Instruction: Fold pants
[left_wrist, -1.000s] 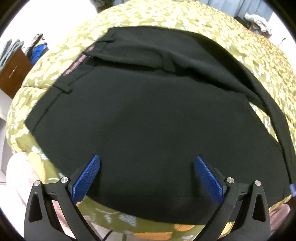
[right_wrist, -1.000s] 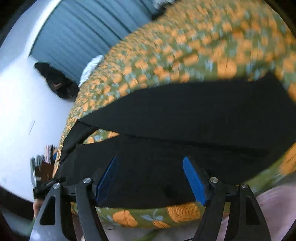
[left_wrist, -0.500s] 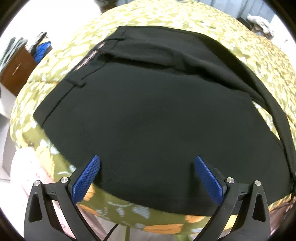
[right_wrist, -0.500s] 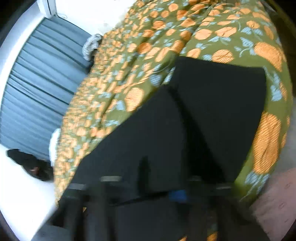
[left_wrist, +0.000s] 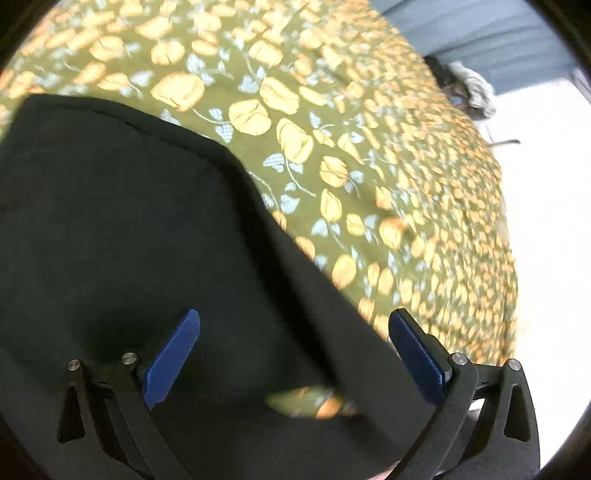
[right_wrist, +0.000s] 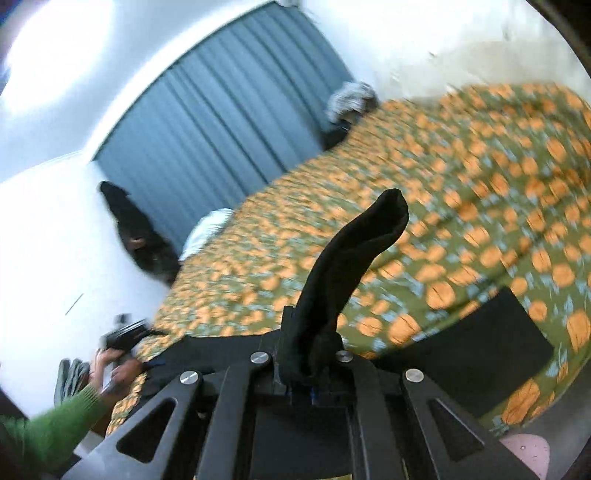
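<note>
While its two fingers are pressed together, the right claw (right_wrist: 308, 363) grips a bunched fold of the black pants (right_wrist: 347, 266), and the pinched cloth rises from between the fingers in a dark, twisted column that tilts toward the upper right. Beyond that raised fold, the bed (right_wrist: 480, 192) spreads out under a green cover printed with orange flowers. Another flat part of the pants (right_wrist: 491, 332) lies near the bed's right edge in that view, and more black cloth runs along the near edge to the left of the claw. At the lower left, an arm in a green sleeve (right_wrist: 55, 421) reaches toward the bed's near corner; what the hand holds is too blurred to tell. A blue curtain (right_wrist: 207, 122) hangs behind the bed's far side.

The left claw (left_wrist: 295, 354) is wide open, its blue pads (left_wrist: 171, 356) well apart and holding nothing. It hovers over the pants (left_wrist: 129, 221), which lie flat on the bed (left_wrist: 369, 147) and fill the left and lower part of that view. Their far edge runs diagonally from the upper left down toward the right pad. A small patch of the flowered cover shows through between the pads near the bottom.
</note>
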